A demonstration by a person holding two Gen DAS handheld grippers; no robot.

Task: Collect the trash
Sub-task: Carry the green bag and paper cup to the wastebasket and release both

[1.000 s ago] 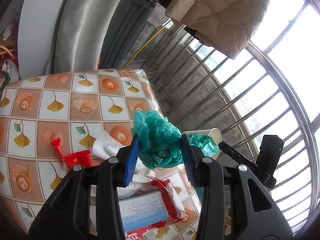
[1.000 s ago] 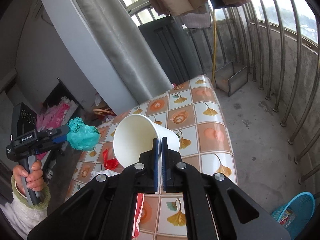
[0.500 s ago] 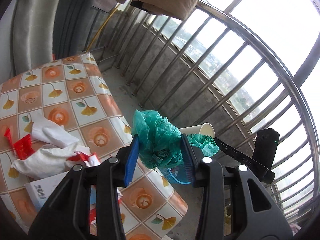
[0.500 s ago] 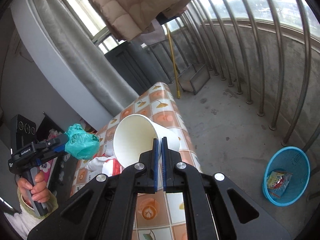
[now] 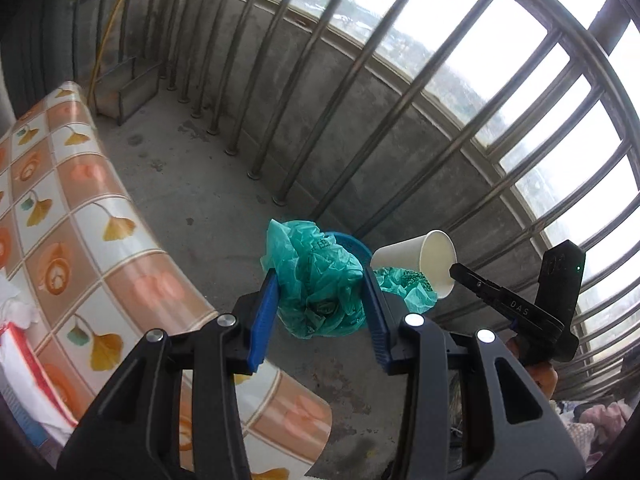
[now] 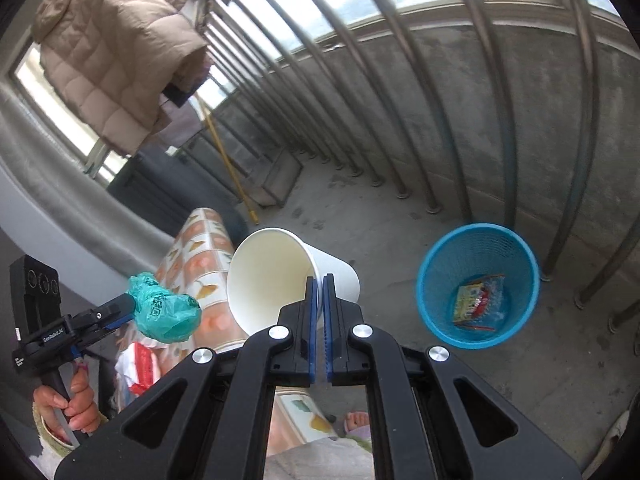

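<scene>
Teal plastic bag (image 5: 316, 280), white paper cup (image 6: 280, 276), blue mesh basket (image 6: 478, 280), orange ginkgo-patterned tablecloth (image 5: 80, 200)

Lit by flat daylight through the railing (image 5: 400, 92), blown out to white glare between the bars at upper right. Soft, faint shadows on the floor (image 6: 392, 248); table (image 5: 100, 216) smeared with motion blur in the left view. Strong fisheye bending of straight bars, with dark vignette in all corners.
</scene>
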